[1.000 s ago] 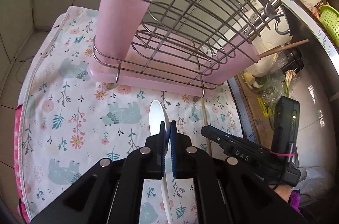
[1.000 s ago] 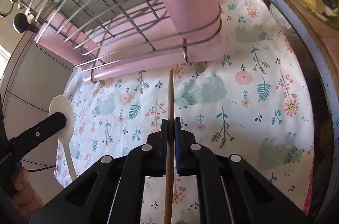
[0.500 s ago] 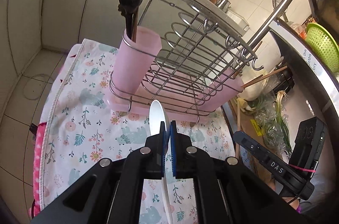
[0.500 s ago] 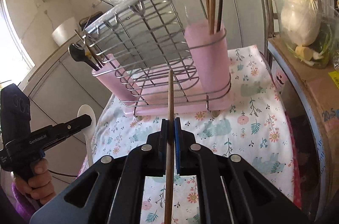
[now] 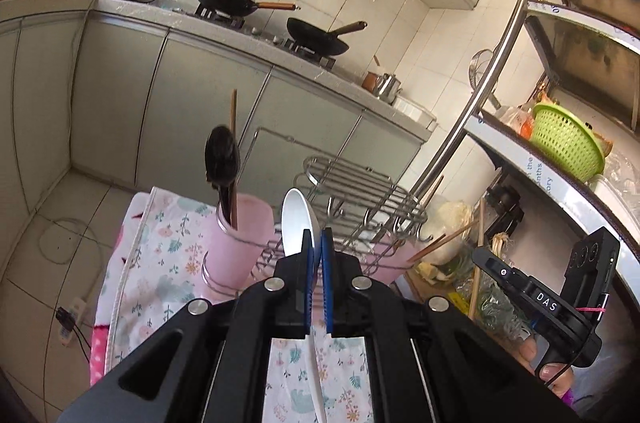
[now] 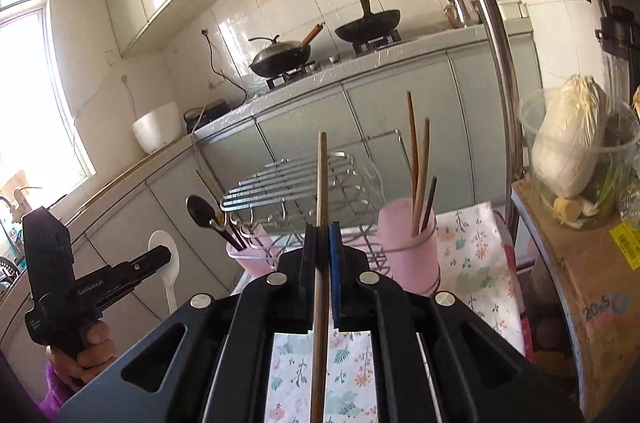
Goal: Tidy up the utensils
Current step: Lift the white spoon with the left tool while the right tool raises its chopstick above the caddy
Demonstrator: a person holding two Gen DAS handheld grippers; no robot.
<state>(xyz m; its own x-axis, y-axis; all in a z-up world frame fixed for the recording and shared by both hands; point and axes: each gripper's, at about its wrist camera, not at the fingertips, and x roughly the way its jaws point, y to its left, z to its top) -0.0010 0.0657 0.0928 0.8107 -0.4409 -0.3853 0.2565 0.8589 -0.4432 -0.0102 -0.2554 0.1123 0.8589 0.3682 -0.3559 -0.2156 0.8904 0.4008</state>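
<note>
Jaws of the left gripper (image 5: 316,243) clamp a white spoon (image 5: 296,219); the right gripper (image 6: 323,239) pinches a wooden chopstick (image 6: 322,183).

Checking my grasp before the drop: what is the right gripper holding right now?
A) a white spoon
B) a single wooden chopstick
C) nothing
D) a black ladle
B: in the right wrist view the right gripper is shut on a wooden chopstick that runs up between its fingers, while the white spoon is in the left gripper.
</note>
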